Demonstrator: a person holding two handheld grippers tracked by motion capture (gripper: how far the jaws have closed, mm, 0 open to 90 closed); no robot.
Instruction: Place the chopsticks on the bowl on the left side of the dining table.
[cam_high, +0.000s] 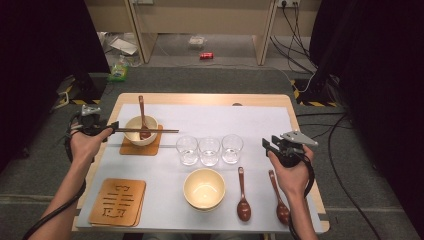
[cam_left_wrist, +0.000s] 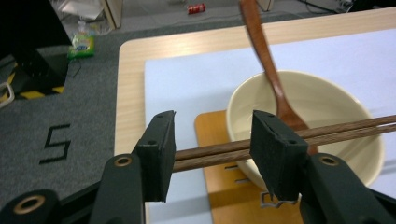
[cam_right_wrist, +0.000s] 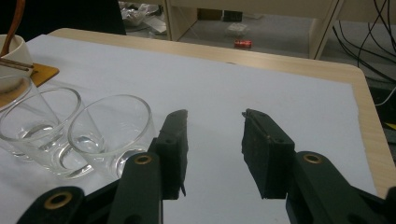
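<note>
Chopsticks (cam_left_wrist: 280, 140) now rest across the bowl (cam_left_wrist: 327, 107) on the far-left coaster, left gripper (cam_left_wrist: 212, 149) fingers apart around them and not pressing, right gripper (cam_right_wrist: 214, 149) fingers apart, empty; second bowl (cam_high: 204, 188), spoons probably left.

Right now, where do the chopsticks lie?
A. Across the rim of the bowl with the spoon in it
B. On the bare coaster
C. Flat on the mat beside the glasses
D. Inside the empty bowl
A: the chopsticks rest across the rim of the bowl that holds a spoon, their ends between the left gripper's open jaws.
</note>
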